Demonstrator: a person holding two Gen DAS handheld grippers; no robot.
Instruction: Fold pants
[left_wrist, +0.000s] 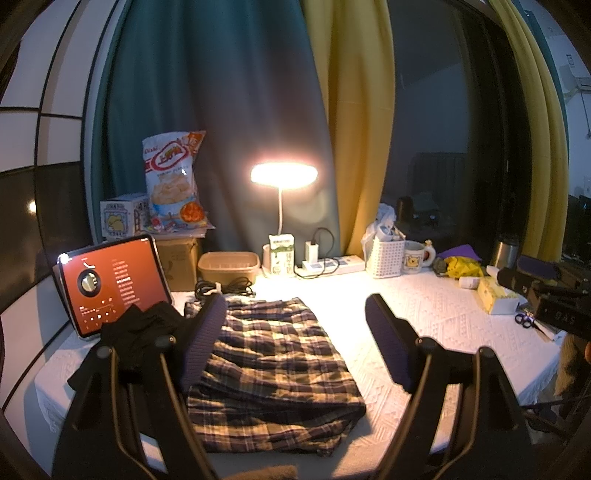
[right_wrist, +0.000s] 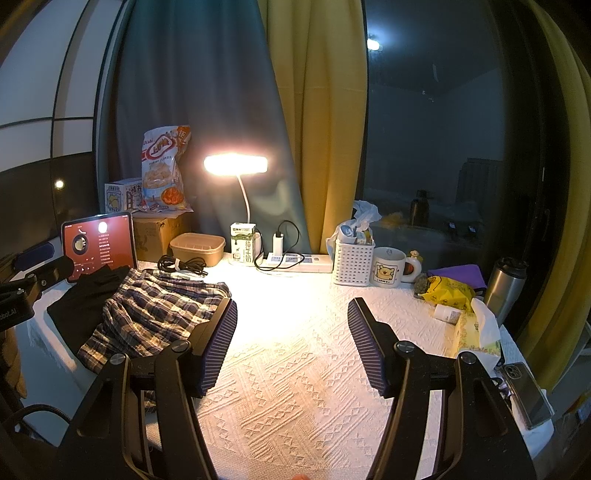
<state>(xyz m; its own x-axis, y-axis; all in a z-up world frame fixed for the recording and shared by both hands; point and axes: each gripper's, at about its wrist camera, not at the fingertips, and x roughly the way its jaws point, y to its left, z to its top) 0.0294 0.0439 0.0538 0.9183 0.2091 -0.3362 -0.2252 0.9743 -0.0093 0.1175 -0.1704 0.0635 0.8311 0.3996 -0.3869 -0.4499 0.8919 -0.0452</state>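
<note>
Plaid pants (left_wrist: 273, 373) in yellow, dark blue and white lie folded into a long strip on the white textured tablecloth (left_wrist: 424, 317). My left gripper (left_wrist: 295, 310) hovers above them, open, nothing between its fingers. In the right wrist view the same plaid pants (right_wrist: 147, 317) lie at the left. My right gripper (right_wrist: 291, 314) stands open over bare cloth to their right. A black garment (left_wrist: 144, 332) lies crumpled at the pants' left side, seen too as the black garment (right_wrist: 88, 295). The right gripper's body (left_wrist: 554, 291) shows at the left view's right edge.
A lit tablet (left_wrist: 110, 284) leans at the left, with a desk lamp (left_wrist: 282, 173), a milk carton (left_wrist: 281, 254), a power strip (left_wrist: 332, 264), a brown tub (left_wrist: 228, 266) and a coiled cable (right_wrist: 181, 264) behind. A white basket (right_wrist: 352, 262), mug (right_wrist: 388, 267), steel tumbler (right_wrist: 506, 288), tissue box (right_wrist: 476, 332) and phone (right_wrist: 528, 395) stand right.
</note>
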